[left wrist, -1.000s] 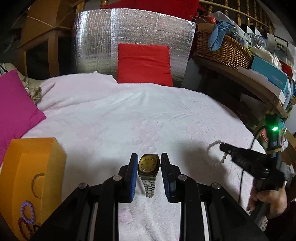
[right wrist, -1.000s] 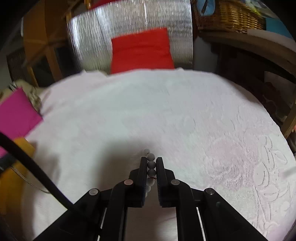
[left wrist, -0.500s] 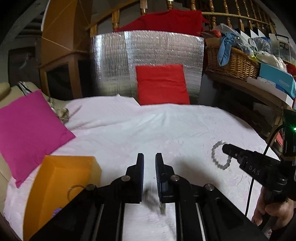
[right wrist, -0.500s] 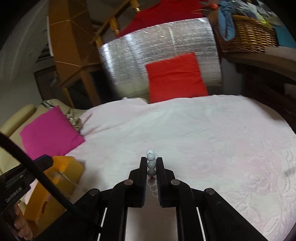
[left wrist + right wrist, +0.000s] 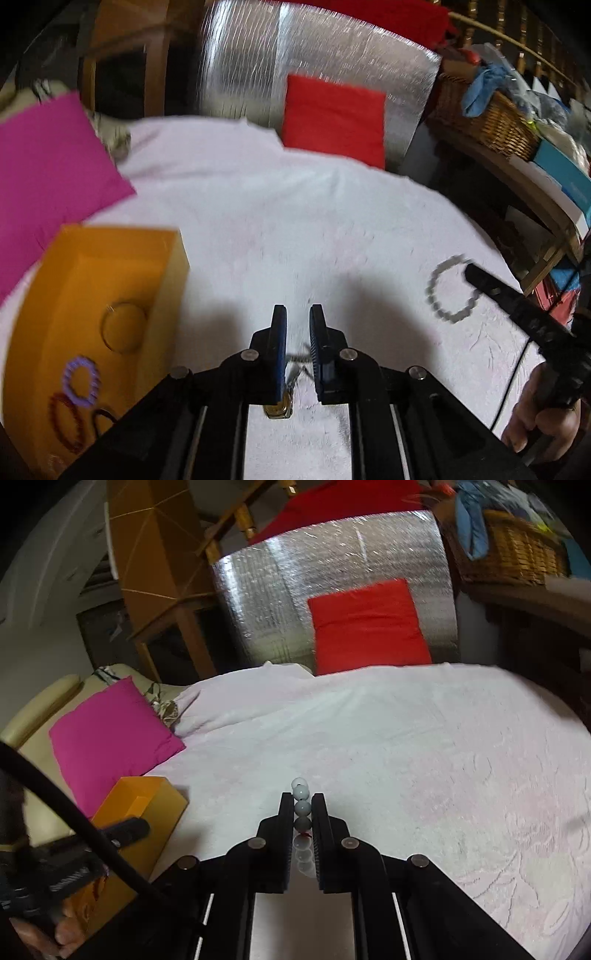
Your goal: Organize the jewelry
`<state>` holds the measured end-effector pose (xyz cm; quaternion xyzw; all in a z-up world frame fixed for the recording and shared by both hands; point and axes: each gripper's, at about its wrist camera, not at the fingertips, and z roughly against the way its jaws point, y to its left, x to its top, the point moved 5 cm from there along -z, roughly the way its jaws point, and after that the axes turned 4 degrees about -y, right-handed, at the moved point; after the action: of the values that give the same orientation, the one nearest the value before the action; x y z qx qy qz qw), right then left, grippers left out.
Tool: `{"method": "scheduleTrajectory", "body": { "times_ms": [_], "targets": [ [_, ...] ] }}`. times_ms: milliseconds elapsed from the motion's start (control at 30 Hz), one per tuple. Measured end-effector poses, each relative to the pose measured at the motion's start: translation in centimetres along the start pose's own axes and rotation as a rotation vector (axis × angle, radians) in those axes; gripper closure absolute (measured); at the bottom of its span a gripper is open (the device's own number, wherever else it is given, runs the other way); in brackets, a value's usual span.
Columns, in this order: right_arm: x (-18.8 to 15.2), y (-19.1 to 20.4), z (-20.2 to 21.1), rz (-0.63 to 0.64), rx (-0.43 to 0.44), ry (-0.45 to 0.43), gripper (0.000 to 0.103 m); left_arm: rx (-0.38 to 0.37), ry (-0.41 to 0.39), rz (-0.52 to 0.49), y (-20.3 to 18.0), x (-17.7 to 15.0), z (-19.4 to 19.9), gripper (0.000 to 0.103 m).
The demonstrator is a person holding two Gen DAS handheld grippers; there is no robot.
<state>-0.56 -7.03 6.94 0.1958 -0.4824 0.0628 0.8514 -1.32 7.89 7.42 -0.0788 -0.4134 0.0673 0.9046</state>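
My left gripper (image 5: 297, 314) is shut on the strap of a gold watch (image 5: 277, 408), which hangs low between the fingers above the white bedspread (image 5: 295, 221). An orange box (image 5: 88, 295) lies to its left, holding a thin ring bangle (image 5: 123, 326), a purple bead bracelet (image 5: 80, 382) and a dark red one (image 5: 66, 421). My right gripper (image 5: 302, 801) is shut on a grey bead bracelet (image 5: 300, 794); in the left wrist view the bracelet (image 5: 448, 291) hangs as a loop from its tip at the right. The box (image 5: 144, 812) shows left in the right wrist view.
A magenta pillow (image 5: 48, 177) lies at the left beside the box. A red cushion (image 5: 334, 118) leans on a silver foil panel (image 5: 295, 66) at the back. A wicker basket (image 5: 487, 118) and boxes sit on a wooden shelf at the right.
My left gripper closed on the watch, lifted it and swung left toward the orange box. My right gripper rose with the bead bracelet and turned toward the box.
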Motion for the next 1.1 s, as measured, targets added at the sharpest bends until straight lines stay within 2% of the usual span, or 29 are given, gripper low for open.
{"method": "scheduleTrajectory", "body": {
  "times_ms": [67,100,133,233,500,533,600,733,833,1100],
  "targets": [
    [0.1,-1.0,-0.1,-0.018,-0.006,0.006,0.093,-0.007,0.038,-0.007,-0.1,-0.4,-1.2,0.078],
    [0.1,-1.4,-0.2,-0.026,-0.006,0.008,0.092,0.008,0.048,-0.01,-0.1,-0.7,-1.8,0.064],
    [0.2,-1.8,-0.2,-0.033,-0.006,0.009,0.092,0.019,0.058,-0.014,-0.2,-0.8,-2.2,0.057],
    [0.2,-2.9,-0.3,-0.056,-0.011,0.016,0.093,0.024,0.112,-0.048,-1.0,-1.7,-3.7,0.052],
    [-0.3,-4.6,-0.8,-0.077,-0.026,0.035,0.093,0.128,0.251,-0.085,-1.0,-5.6,-7.5,0.049],
    [-0.3,-4.6,-0.8,-0.076,-0.026,0.035,0.093,0.122,0.256,-0.078,-1.0,-5.9,-7.7,0.045],
    [-0.3,-4.8,-0.8,-0.073,-0.026,0.036,0.092,0.122,0.239,-0.08,-0.9,-6.0,-7.8,0.043],
    [-0.3,-4.9,-1.0,-0.075,-0.027,0.039,0.093,0.118,0.226,-0.077,-1.1,-6.1,-7.7,0.043],
    [-0.3,-4.8,-1.0,-0.073,-0.026,0.04,0.093,0.073,0.227,-0.063,-1.6,-6.3,-7.0,0.043],
    [-0.4,-4.8,-1.3,-0.071,-0.03,0.046,0.092,0.023,0.231,-0.016,-1.6,-7.1,-5.6,0.043]
  ]
}}
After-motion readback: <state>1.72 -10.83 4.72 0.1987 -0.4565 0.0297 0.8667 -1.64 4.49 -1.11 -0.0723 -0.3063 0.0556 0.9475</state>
